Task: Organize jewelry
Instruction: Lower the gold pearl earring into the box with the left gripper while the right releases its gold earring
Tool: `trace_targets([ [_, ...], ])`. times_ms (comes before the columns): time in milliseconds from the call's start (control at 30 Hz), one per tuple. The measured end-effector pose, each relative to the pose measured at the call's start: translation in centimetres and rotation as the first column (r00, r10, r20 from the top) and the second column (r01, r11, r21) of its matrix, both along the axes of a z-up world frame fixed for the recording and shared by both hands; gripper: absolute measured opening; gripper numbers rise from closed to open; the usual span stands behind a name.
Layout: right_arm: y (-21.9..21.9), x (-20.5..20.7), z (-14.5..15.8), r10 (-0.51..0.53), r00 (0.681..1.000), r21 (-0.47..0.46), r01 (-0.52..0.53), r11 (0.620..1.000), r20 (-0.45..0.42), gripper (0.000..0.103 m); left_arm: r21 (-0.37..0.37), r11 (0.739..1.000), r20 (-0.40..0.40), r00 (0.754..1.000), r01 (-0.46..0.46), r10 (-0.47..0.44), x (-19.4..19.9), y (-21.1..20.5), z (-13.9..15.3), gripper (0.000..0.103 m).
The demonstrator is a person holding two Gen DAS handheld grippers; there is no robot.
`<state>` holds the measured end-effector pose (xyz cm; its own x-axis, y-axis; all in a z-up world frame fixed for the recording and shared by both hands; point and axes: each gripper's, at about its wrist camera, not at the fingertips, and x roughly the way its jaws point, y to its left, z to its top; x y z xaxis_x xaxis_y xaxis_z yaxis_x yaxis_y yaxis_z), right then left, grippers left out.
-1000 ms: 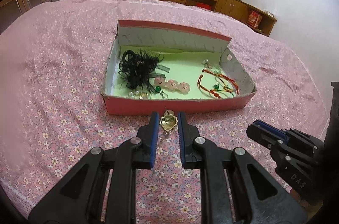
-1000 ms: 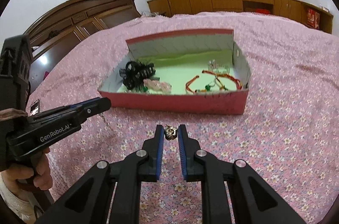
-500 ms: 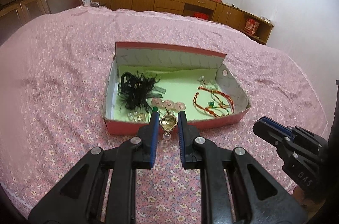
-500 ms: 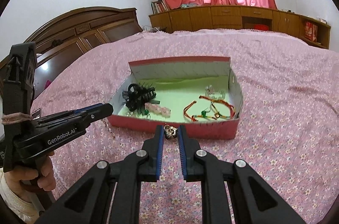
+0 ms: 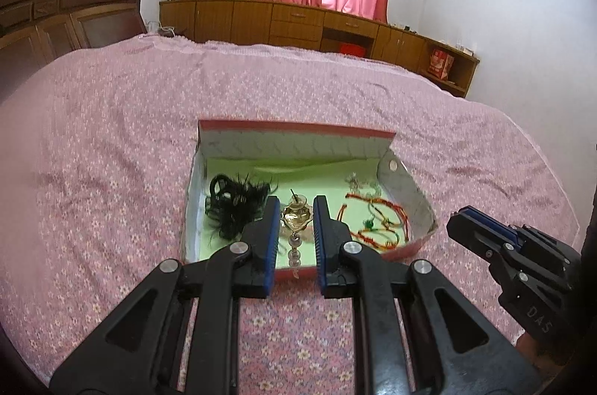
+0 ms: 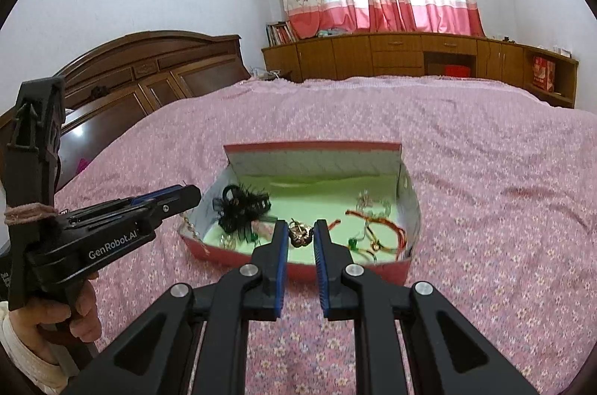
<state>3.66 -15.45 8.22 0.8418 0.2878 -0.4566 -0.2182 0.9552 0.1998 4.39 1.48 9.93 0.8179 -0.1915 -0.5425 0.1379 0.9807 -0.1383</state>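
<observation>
Left gripper point(image 5: 296, 214) pinches a gold pendant point(image 5: 296, 216); right gripper point(image 6: 300, 234) pinches a gold charm point(image 6: 300, 234), both before the red box point(image 5: 406, 247) holding black hair accessory point(image 5: 233, 201) and red bracelets point(image 5: 377, 219).

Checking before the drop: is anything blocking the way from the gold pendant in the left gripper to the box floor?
Nothing visible blocks it. The gold pendant, pinched in the left gripper, hangs over the box; bare green floor shows between the black hair clip and the red bracelets.
</observation>
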Motion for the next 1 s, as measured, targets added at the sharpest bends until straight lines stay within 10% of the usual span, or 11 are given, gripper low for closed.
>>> trace_targets([
  [533,-0.1,3.4,-0.1,-0.023,0.999,0.006,0.023,1.000,0.045,0.016,-0.006,1.000,0.038,0.999,-0.008,0.008,3.0,-0.5,-1.2,0.010],
  [1000,-0.3,8.6,-5.0,-0.038,0.995,0.002,0.039,0.999,-0.096,0.016,0.007,1.000,-0.095,0.995,-0.019,0.019,6.0,-0.5,-5.8,0.010],
])
